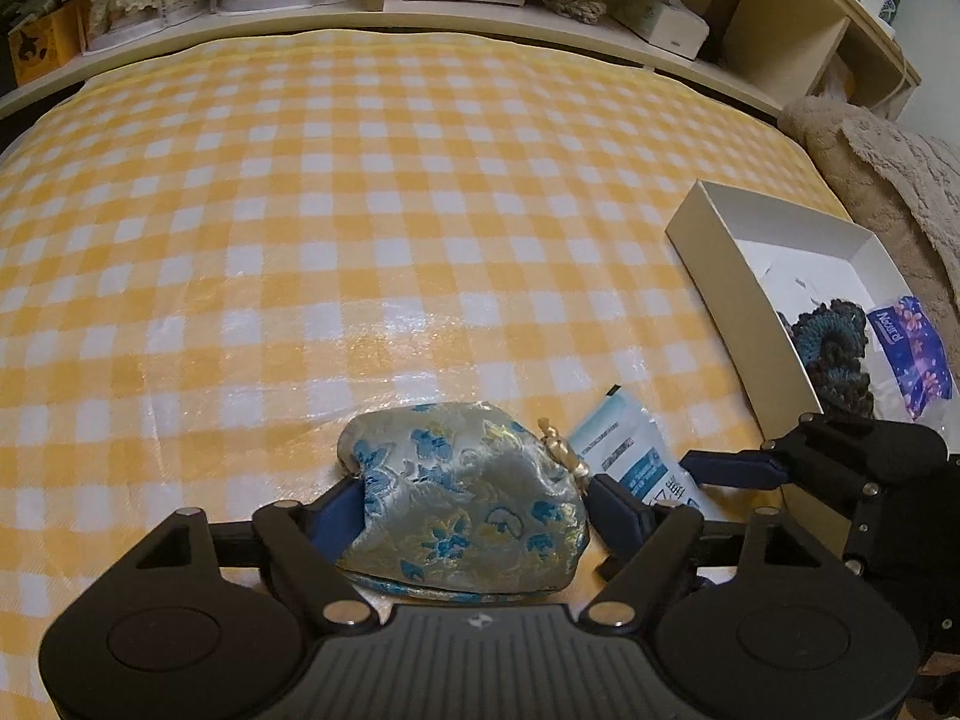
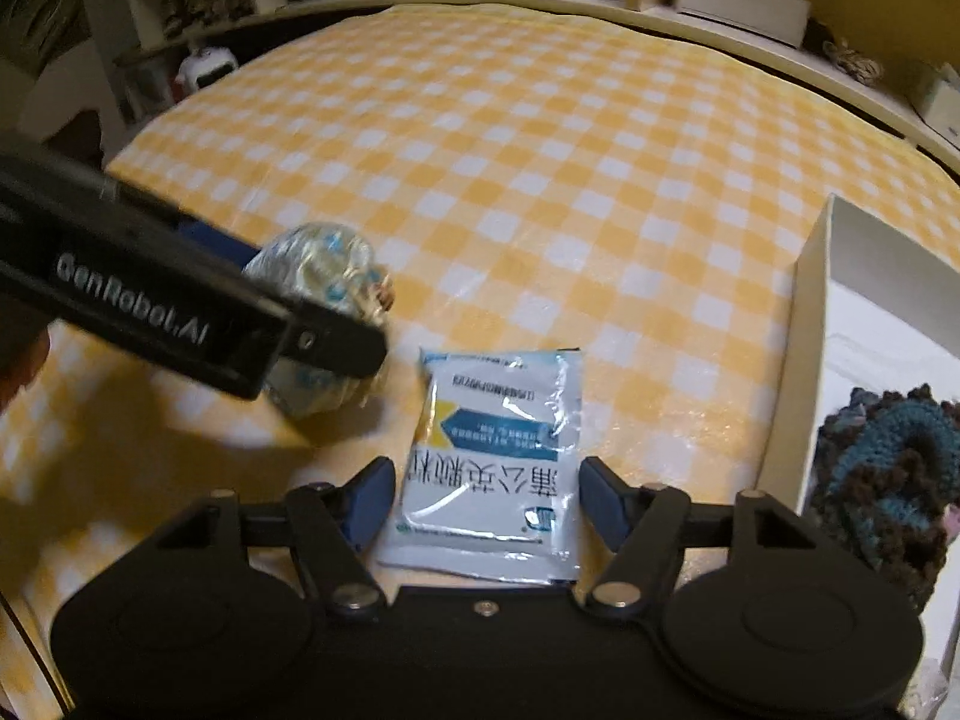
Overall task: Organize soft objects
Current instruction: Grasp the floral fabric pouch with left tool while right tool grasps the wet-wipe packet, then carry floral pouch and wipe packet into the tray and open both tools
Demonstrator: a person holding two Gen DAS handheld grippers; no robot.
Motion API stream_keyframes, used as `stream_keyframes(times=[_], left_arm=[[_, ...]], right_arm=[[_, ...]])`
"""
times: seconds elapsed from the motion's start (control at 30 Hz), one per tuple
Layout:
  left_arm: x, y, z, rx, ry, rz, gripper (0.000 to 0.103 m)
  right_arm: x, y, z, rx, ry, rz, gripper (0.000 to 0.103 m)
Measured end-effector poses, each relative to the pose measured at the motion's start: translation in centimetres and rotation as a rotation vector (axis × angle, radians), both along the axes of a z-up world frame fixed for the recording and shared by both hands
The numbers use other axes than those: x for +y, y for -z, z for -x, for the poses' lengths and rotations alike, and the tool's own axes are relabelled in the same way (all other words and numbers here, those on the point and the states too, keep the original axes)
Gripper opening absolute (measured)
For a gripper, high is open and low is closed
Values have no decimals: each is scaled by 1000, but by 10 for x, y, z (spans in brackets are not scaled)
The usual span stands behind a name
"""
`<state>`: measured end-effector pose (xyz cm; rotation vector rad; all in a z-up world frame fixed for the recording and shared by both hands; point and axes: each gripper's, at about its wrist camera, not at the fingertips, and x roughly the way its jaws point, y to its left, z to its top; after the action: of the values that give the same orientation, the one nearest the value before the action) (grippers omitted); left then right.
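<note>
On the yellow-checked tabletop (image 1: 360, 210), the left tool (image 1: 474, 510) straddles the brocade pouch (image 1: 468, 492) with its jaws apart, and the right tool (image 2: 486, 504) stands open either side of the white-and-blue sachet (image 2: 492, 468), no pad visibly pressing on either item. Judgement: each tool should settle lower and close gently across the item's middle, since the soft pouch can bunch and the slick sachet can slip. The white box (image 1: 744, 294), at the right and near both items, holds a dark crocheted piece (image 1: 834, 354) and a purple tissue pack (image 1: 912, 354).
</note>
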<state>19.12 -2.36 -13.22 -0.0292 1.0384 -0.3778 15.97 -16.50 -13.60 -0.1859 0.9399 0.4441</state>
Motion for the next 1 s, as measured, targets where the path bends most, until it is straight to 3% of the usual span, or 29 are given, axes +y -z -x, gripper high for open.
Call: stream_keyframes(times=[0.23,0.37,0.73,1.0], left_arm=[[4,2,-4,0,-6,34,65],[9,-5,0,-21,-33,49,65],[16,-40,13,-120,-83,112,65],[9,-78,21,-243,-95,206,65]], right_arm=[[-2,-2,0,7,0,-11,58],[-3,-12,5,-17,8,-35,42],[-20,-55,12,-136,99,-94,41],[-58,-103,14,-253,203,-164,42]])
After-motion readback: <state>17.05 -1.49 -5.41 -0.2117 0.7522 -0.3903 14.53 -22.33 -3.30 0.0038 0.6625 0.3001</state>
